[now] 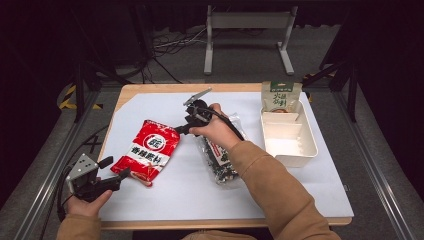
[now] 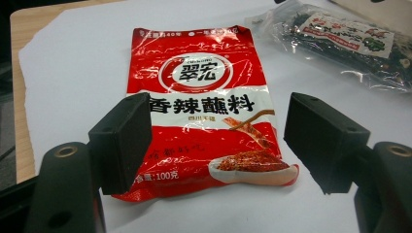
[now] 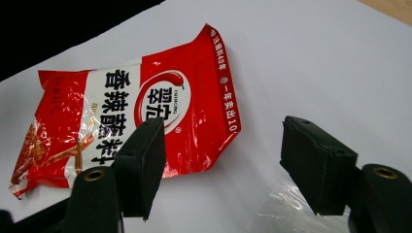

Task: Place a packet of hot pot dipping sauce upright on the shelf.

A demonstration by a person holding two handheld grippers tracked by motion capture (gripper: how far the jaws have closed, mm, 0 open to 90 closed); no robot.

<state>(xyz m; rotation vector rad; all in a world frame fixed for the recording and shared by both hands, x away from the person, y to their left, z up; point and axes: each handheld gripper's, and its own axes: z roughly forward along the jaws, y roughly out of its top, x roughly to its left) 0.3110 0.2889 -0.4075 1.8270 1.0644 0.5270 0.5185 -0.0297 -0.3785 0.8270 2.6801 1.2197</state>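
A red seasoning packet (image 1: 148, 150) lies flat on the white table cover (image 1: 150, 107), left of centre. My left gripper (image 1: 116, 167) is open at the packet's near end, a jaw on either side of its bottom corner. In the left gripper view the packet (image 2: 199, 97) lies just ahead of the open left gripper (image 2: 216, 145), untouched. My right gripper (image 1: 182, 126) sits at the packet's far right corner, pointing left. In the right gripper view it (image 3: 223, 165) stands open just short of the packet (image 3: 121, 121), with nothing between its jaws.
A clear bag of dark dried food (image 1: 220, 160) lies under the right forearm, also seen as the bag (image 2: 340, 43). A white divided tray (image 1: 300, 150) stands at the right with a green pouch (image 1: 280, 96) propped at its far end. The table's wooden edge (image 1: 165, 88) runs along the back.
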